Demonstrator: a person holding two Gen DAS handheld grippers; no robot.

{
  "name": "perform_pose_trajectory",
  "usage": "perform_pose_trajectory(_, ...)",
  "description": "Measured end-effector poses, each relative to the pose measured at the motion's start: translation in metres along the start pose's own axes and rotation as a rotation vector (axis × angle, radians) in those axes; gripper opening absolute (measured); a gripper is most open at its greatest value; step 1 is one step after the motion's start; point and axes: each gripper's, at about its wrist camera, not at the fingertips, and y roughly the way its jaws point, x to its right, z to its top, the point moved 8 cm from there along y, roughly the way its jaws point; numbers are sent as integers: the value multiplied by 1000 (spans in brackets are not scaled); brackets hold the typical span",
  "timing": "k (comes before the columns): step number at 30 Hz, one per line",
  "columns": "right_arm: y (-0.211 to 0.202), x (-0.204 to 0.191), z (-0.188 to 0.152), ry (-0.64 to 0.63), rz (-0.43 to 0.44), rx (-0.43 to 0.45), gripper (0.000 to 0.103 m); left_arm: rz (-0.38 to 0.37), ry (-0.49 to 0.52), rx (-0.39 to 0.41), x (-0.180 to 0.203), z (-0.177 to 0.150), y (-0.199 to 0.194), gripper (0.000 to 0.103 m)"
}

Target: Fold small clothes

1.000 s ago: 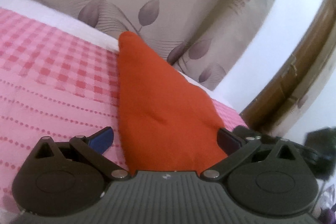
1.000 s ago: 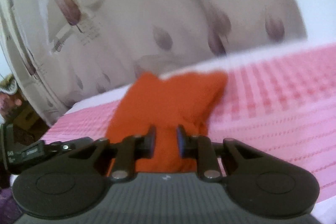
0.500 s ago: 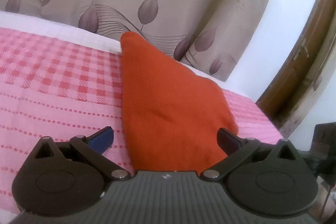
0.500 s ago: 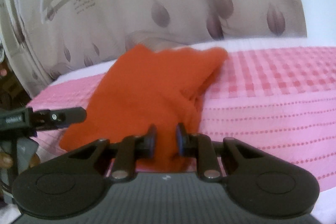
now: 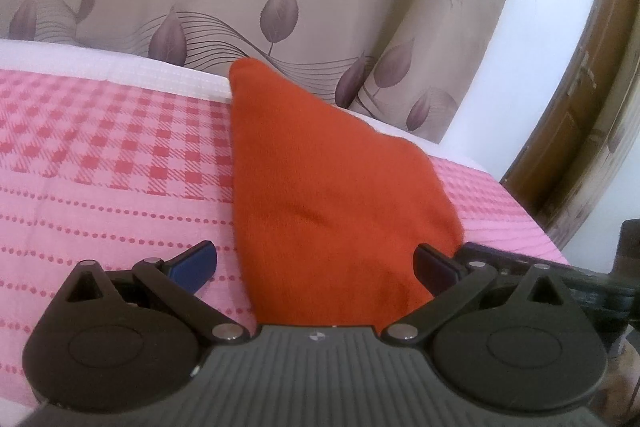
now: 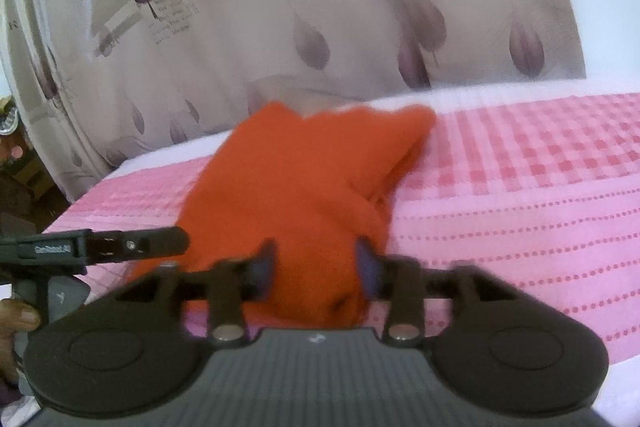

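Orange garment (image 5: 332, 195) lay on bed (image 5: 100, 167), soft/light/floppy, so grab at edge/corner; right hand-held gripper (image 6: 316, 269) was opening around it, left hand-held gripper (image 5: 316, 265) wide open.

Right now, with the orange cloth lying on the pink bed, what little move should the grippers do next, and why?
Probably draw the right gripper back off the orange cloth. Its jaws are opening with the cloth's bunched near edge between them, and the left gripper is already open, so the cloth looks laid down on the pink bedspread.
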Motion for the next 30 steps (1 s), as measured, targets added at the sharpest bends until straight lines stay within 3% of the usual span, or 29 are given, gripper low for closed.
perform_pose_trajectory(2, -6, 3, 3, 2, -50, 39, 103, 2, 4, -3, 0, 0, 1, 103)
perform_pose_trajectory(6, -8, 8, 5, 31, -44, 55, 103, 4, 15, -8, -1, -1, 1, 103)
perform_pose_trajectory(16, 19, -7, -8, -35, 55, -133, 103, 8, 34, -22, -2, -2, 2, 103)
perform_pose_trajectory(20, 17, 8, 0, 120, 170, -143, 103, 6, 39, -27, -2, -2, 3, 103)
perform_pose_trajectory(23, 17, 20, 4, 202, 205, -132, 103, 5, 39, -28, -3, -2, 4, 103)
perform_pose_trajectory(30, 35, 10, 10, 182, 211, -146, 103, 12, 49, -32, -3, -3, 6, 103)
